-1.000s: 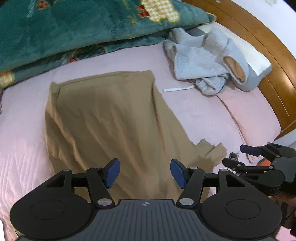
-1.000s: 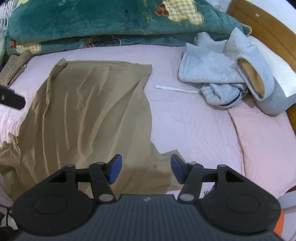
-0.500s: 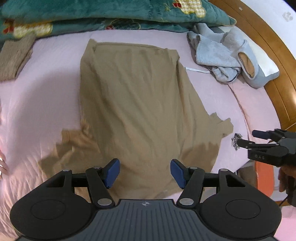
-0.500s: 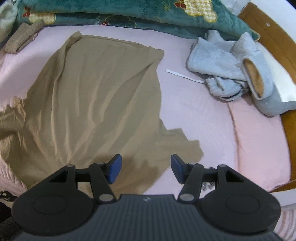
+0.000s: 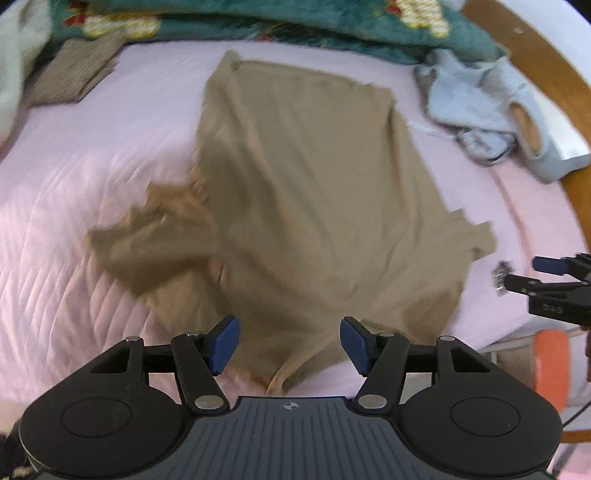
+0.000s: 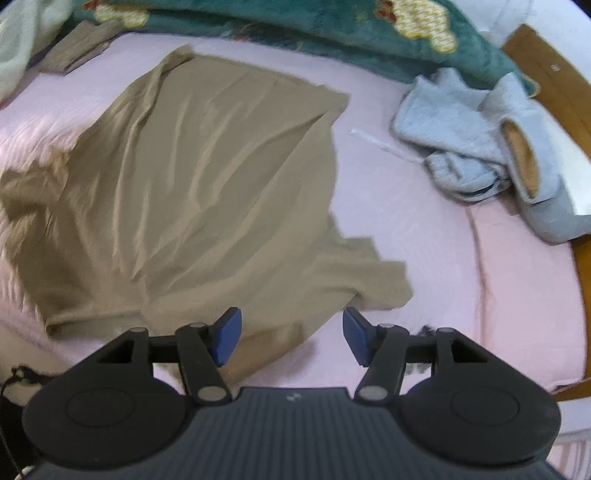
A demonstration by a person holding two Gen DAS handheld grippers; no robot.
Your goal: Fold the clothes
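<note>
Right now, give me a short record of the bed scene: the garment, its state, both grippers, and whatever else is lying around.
garment: tan shirt, spread on the pink bed
state: unfolded, left sleeve bunched, wrinkled
left hand-held gripper: open, above the shirt's near edge, holding nothing
right hand-held gripper: open, above the shirt's near right part, holding nothing
other clothes: grey hoodie, crumpled at the far right
bedding: green blanket along the far edge
</note>
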